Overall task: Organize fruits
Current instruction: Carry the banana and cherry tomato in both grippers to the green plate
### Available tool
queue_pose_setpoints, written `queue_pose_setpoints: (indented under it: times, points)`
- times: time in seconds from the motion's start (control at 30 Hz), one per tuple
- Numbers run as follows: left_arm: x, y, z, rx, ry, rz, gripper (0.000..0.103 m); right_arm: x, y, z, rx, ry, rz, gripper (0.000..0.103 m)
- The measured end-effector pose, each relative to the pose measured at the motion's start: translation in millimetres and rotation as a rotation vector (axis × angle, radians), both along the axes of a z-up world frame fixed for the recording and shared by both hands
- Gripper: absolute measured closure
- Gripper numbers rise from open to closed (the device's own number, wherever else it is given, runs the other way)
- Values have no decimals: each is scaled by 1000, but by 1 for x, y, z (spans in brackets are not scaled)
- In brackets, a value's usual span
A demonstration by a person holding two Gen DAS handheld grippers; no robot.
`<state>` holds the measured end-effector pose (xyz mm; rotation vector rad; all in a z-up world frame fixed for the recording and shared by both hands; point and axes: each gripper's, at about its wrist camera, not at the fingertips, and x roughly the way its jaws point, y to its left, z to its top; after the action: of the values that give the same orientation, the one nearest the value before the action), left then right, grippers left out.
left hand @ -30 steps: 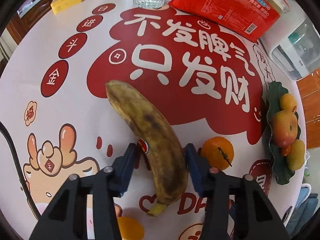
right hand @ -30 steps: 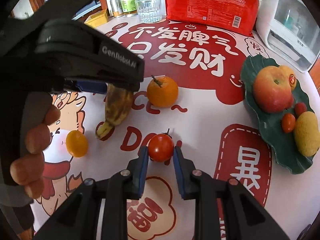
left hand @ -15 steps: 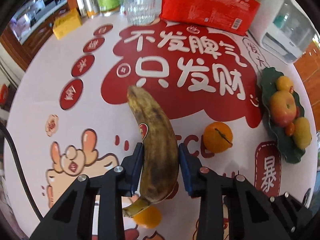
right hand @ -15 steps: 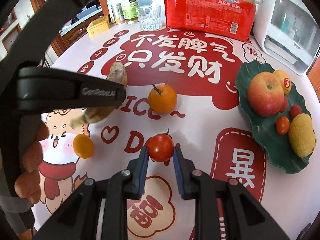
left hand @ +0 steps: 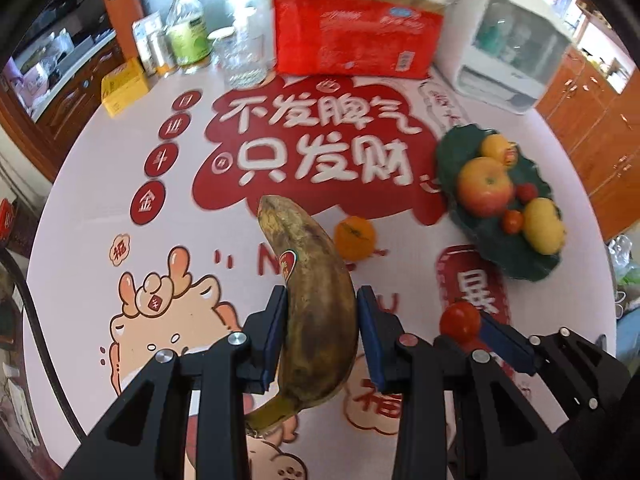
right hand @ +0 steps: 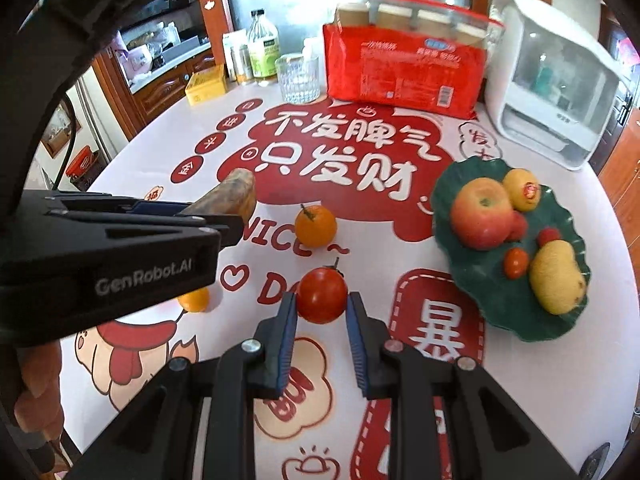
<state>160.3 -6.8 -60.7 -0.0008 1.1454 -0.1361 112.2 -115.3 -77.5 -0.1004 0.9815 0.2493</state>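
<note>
My left gripper (left hand: 322, 320) is shut on a brown-spotted banana (left hand: 310, 288), held up off the table with its stem toward me. Its tip (right hand: 236, 190) pokes out past the left gripper's body (right hand: 108, 256) in the right wrist view. Between the blue pads of my right gripper (right hand: 321, 312) sits a red tomato (right hand: 321, 294), gripped and lifted; the left wrist view shows this tomato (left hand: 460, 320) at lower right. A dark green leaf-shaped plate (right hand: 500, 304) at the right holds an apple (right hand: 482, 218), a yellow fruit (right hand: 558, 282) and small tomatoes.
An orange (right hand: 315, 225) lies mid-table and a small yellow-orange fruit (right hand: 194, 300) sits half hidden under the left gripper. At the back stand a red packet (right hand: 404, 74), a glass (right hand: 298, 78), bottles (right hand: 262, 50), a yellow box (right hand: 206, 88) and a white appliance (right hand: 548, 100).
The left gripper shut on the banana and raised it off the table. The right gripper rose with the tomato. Both views now take in more of the table and the room.
</note>
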Motion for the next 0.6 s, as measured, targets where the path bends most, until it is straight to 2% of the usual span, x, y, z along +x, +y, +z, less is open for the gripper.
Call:
queue_pose_setpoints:
  times: [0.37,0.6]
  points:
    - [-16,-66,62,-58,-109,-134,70,-22,-65,47,-1,-95,-106,78]
    - [-5,-117,85,-83,-156,-227,70,4,-119,86,-25,-162,-178,78]
